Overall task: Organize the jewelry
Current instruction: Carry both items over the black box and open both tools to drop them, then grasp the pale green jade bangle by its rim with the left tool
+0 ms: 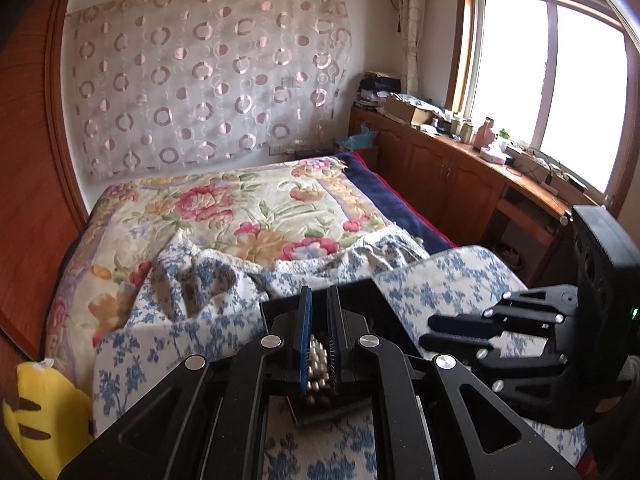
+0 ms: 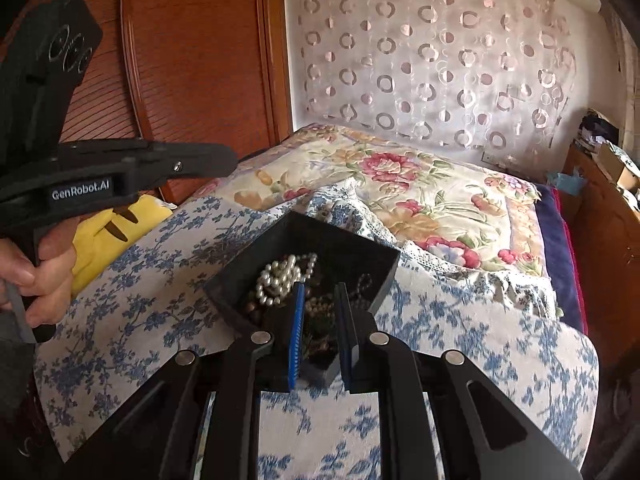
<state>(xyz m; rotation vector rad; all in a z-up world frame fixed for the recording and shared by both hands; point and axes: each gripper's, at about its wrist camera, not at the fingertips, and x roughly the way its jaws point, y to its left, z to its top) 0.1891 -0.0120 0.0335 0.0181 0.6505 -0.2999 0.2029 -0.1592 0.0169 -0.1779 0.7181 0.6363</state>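
A black open box [image 2: 380, 276] sits on the blue-flowered cloth on the bed. It holds a white pearl strand [image 2: 276, 280] and darker bead chains [image 2: 320, 316]. In the left wrist view the pearls [image 1: 318, 364] lie between my left gripper's blue-padded fingers, over the box [image 1: 280, 312]. My left gripper [image 1: 319, 300] has a narrow gap; whether it pinches the pearls is unclear. My right gripper [image 2: 320, 292] is open, its tips over the box's near side above the dark chains, holding nothing. It shows from the side in the left wrist view [image 1: 436, 330].
A floral quilt [image 1: 248, 208] covers the far bed. A yellow plush [image 1: 44, 408] lies at the left edge. A wooden counter [image 1: 472, 160] with clutter runs under the window on the right. A red-brown wardrobe [image 2: 192, 60] stands left.
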